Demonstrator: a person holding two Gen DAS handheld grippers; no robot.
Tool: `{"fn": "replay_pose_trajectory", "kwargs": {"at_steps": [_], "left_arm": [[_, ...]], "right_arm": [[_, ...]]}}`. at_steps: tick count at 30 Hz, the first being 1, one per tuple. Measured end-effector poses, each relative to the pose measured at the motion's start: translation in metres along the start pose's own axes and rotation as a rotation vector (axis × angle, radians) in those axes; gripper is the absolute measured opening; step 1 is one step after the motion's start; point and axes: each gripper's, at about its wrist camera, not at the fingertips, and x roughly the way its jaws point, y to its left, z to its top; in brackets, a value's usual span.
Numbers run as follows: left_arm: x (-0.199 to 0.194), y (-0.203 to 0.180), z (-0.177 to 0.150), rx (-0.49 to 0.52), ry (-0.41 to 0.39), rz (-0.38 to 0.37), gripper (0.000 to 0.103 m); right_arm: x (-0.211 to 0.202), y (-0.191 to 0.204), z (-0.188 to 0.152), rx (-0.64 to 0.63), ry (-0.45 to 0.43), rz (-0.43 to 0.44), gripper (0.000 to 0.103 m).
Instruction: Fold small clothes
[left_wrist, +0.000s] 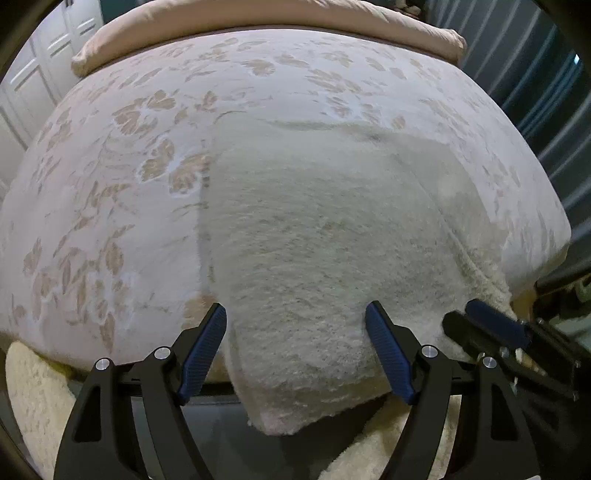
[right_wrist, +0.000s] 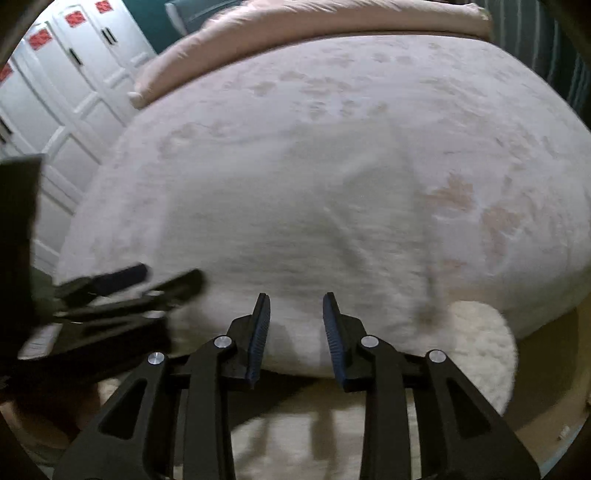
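The left tongs (left_wrist: 295, 347) stand wide apart, their blue pads on either side of the near end of a cream fleecy garment (left_wrist: 314, 240); nothing is pinched between them, and the cloth lies loose in the gap; whether the pads brush it I cannot tell. The right tongs (right_wrist: 296, 332) are parted too, though more narrowly, with the same pale cloth (right_wrist: 295, 229) showing between the fingers; that view is blurred, so whether they touch it is not clear. In the left view the right tongs (left_wrist: 491, 325) appear at the right edge, lying low against the garment's near right corner; in the right view the left tongs (right_wrist: 147, 284) are a dark smear at the left.

The garment lies flat on a bed (left_wrist: 110, 184), spread from the middle toward the near edge, where its lower end hangs over the side; a seam or fold runs slantwise down its right part; its left edge is straight. The bed cover is pale with a tan leaf pattern; a tan pillow or rolled quilt (left_wrist: 258, 18) lies along the far side. Below the bed's near edge a cream shaggy rug (right_wrist: 484, 343) covers the floor. White panelled cupboard doors (right_wrist: 74, 81) stand to the left; a dark striped curtain (left_wrist: 535, 103) hangs to the right.
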Motion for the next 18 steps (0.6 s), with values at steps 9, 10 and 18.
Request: {"fn": "replay_pose_trajectory", "kwargs": {"at_steps": [9,10,18], "left_arm": [[-0.002,0.011,0.003,-0.026,-0.011,0.054,0.074],[-0.001,0.01,0.003,-0.025,-0.012,0.054,0.074],[0.003,0.005,0.006,-0.015,-0.013,0.062,0.074]], "right_arm": [[0.037,-0.002,-0.013,-0.008,0.112,-0.015,0.027],[0.032,-0.005,-0.009,0.002,0.1,-0.009,0.027],[-0.018,-0.065,0.028,0.157,-0.089,-0.085,0.038]]}}
